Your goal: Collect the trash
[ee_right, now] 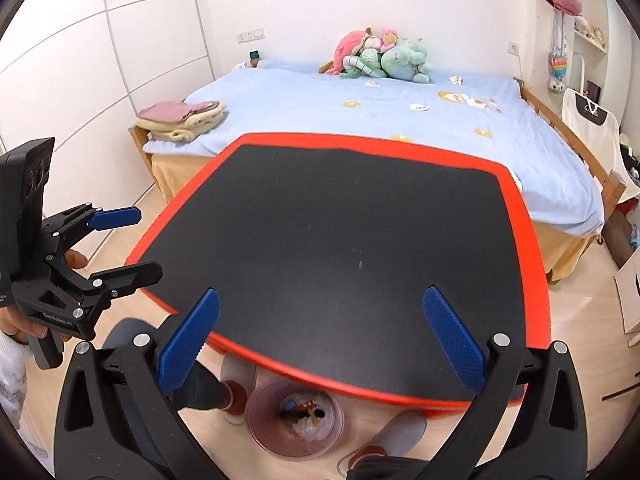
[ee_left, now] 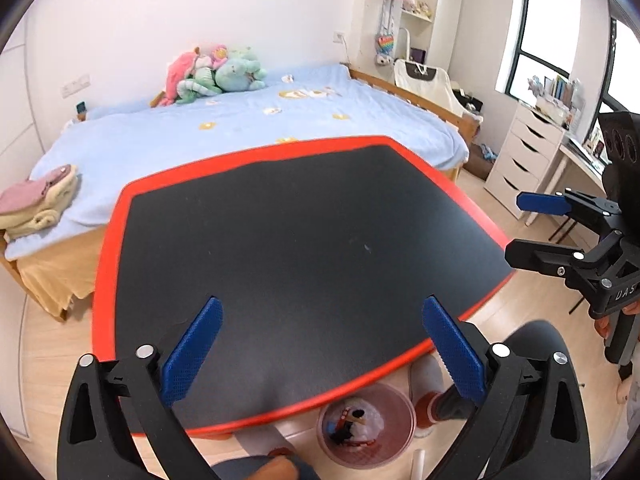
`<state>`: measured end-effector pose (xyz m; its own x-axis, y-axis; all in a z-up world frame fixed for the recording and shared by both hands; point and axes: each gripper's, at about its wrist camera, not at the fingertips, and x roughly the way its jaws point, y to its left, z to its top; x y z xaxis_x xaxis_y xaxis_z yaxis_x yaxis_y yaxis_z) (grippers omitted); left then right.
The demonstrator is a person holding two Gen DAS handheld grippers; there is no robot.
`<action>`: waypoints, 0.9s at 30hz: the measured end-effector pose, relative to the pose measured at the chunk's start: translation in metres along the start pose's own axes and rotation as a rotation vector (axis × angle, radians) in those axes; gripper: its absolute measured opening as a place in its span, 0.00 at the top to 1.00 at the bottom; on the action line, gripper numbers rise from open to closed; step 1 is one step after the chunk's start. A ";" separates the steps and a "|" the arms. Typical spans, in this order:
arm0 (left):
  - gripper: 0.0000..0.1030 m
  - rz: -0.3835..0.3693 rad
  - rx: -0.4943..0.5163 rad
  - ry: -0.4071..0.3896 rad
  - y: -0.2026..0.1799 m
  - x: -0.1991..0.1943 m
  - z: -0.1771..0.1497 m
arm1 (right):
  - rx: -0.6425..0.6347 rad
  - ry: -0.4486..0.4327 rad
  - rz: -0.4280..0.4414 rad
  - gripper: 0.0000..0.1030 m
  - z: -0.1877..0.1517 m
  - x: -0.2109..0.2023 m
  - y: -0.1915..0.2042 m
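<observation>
The left gripper [ee_left: 322, 344] is spread wide, its blue pads [ee_left: 192, 350] far apart with nothing between them, held above the near edge of the table [ee_left: 304, 240]. The right gripper [ee_right: 320, 338] is likewise wide open and empty, above the same near edge. Each shows in the other's view: the right one at the far right of the left wrist view [ee_left: 532, 228], the left one at the left of the right wrist view [ee_right: 132, 242], both with fingers parted and held off the table's sides.

The table has a black top with a red rim [ee_right: 524, 240].

Below the near edge, on the wooden floor [ee_left: 52, 356], stands a translucent pinkish trash bin [ee_left: 366, 426]. It is partly tucked under the table rim and holds trash [ee_right: 306, 414]: crumpled white and coloured bits, too small to tell apart. Grey slippers [ee_right: 400, 432] lie just beside the bin, one on each side.

Beyond the table is a bed [ee_right: 360, 116] with a light blue cover. Plush toys [ee_right: 380, 58] are piled at its far side against the wall, and folded towels [ee_right: 180, 120] sit on its left corner. Small paper scraps [ee_left: 304, 94] are scattered across the cover. To the right in the left wrist view are a white drawer unit [ee_left: 524, 152] and a window [ee_left: 540, 40].
</observation>
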<state>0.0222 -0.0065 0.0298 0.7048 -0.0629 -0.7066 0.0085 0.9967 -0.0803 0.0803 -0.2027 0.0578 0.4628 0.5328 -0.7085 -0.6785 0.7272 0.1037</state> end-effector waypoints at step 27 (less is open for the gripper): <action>0.06 0.018 -0.026 -0.021 -0.006 -0.006 0.015 | -0.016 -0.001 -0.011 0.03 0.007 0.003 0.001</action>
<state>0.0287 -0.0114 0.0450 0.7191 -0.0433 -0.6935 -0.0228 0.9960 -0.0859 0.0852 -0.1975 0.0611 0.4709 0.5254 -0.7087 -0.6824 0.7260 0.0848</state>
